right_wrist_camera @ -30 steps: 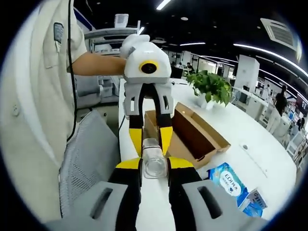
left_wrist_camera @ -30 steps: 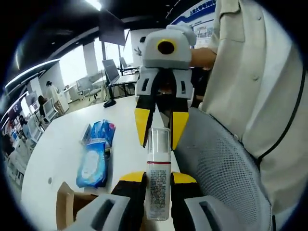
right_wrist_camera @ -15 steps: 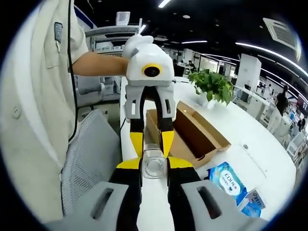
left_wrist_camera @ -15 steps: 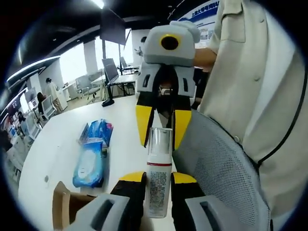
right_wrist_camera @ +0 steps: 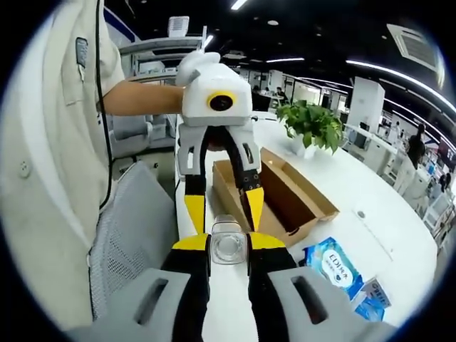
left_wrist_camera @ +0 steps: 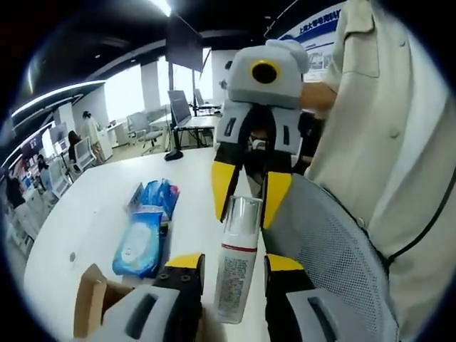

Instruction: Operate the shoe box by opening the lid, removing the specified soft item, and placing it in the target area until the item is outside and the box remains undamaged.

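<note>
shoe box (right_wrist_camera: 278,196) open; bottle (right_wrist_camera: 229,242) clenched in right gripper (right_wrist_camera: 228,246), left gripper (left_wrist_camera: 234,267) released

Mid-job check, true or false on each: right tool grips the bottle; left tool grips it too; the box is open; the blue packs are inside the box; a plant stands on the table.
1. The right tool is shut on the bottle. True.
2. The left tool is clamped on the bottle. False: its jaws stand apart, with a gap on each side of the bottle.
3. The cardboard box is open. True.
4. The blue packs lie inside the box. False: they lie on the table, outside the box.
5. A potted plant stands on the table. True.
</note>
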